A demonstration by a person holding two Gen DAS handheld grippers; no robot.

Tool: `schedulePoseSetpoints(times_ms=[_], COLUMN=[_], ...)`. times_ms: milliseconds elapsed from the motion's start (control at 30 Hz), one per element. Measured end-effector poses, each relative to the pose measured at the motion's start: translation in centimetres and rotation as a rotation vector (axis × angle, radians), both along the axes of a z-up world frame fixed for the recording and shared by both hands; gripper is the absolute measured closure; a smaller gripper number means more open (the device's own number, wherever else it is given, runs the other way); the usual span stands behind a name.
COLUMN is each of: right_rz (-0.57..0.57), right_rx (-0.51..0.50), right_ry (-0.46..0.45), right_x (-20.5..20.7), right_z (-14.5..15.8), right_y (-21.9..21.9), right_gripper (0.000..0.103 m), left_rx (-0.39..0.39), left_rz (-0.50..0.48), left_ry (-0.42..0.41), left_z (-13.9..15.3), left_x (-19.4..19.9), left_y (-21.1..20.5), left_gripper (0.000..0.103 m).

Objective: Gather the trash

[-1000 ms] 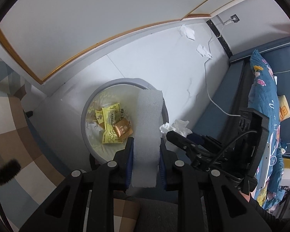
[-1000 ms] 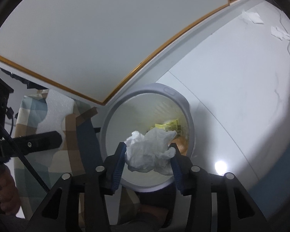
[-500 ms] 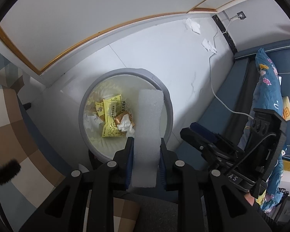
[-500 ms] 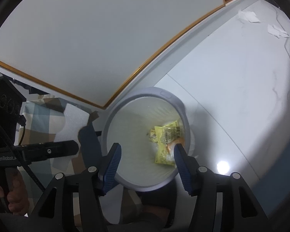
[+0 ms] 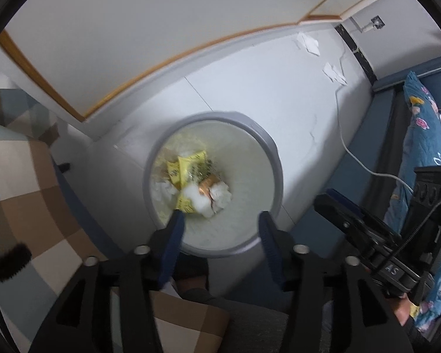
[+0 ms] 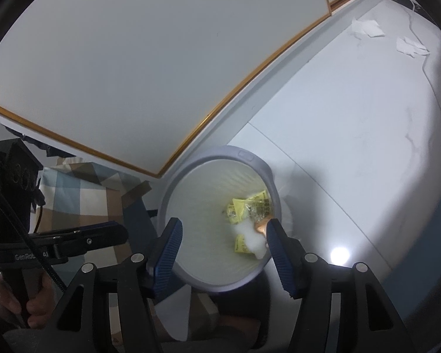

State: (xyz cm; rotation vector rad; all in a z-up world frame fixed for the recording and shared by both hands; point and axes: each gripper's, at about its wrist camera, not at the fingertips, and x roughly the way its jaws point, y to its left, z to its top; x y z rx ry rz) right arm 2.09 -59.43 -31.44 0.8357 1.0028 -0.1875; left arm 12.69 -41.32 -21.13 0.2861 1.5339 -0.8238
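Observation:
A round grey trash bin [image 5: 275,158] with a white liner stands on the white floor, also in the right wrist view [image 6: 247,156]. Inside lie yellow wrappers [image 5: 188,166], an orange wrapper [image 5: 207,185], crumpled white tissue [image 5: 222,195] and a white foam piece [image 5: 194,198]. My left gripper [image 5: 220,220] is open and empty above the bin's near rim. My right gripper [image 6: 222,229] is open and empty above the bin; it also shows in the left wrist view [image 5: 352,220]. Two white paper scraps [image 5: 308,44] [image 5: 333,72] lie on the far floor.
A checked cloth [image 5: 23,182] lies to the left of the bin. A blue sofa with a patterned blanket [image 5: 420,135] stands at the right. A white cable [image 5: 347,147] runs across the floor. A white wall with a wooden trim line [image 6: 220,108] is behind the bin.
My left gripper opened and the white foam piece dropped into the bin. My right gripper let the tissue fall into the bin a moment before and stays open.

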Motion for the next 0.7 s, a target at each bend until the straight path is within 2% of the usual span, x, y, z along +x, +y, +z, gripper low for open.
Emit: schedulePoseSetpoints(times_ms=[167, 233, 467, 700], right_rz=[-0.001, -0.004, 0.005, 0.017], right_rx=[-0.014, -0.018, -0.053, -0.059], right_ry=[-0.008, -0.010, 0.003, -0.015], right_x=[0.1, 0.1, 0.2, 0.0], right_z=[1.0, 1.5, 2.7, 3.6], right_y=[0.6, 0.8, 1.6, 1.9], right_gripper=[0.034, 0.031, 0.023, 0.021], left_rx=[-0.002, 0.002, 0.012, 0.004], left_rz=[0.016, 0.018, 0.043, 0.068], left_ry=[-0.082, -0.102, -0.165, -0.190], left_z=[1.3, 1.6, 2.5, 3.5], left_x=[0.0, -0.1, -0.3, -0.4], left_y=[0.3, 0.6, 1.3, 1.6], left_gripper=[0.039, 0.032, 0.032, 0.032])
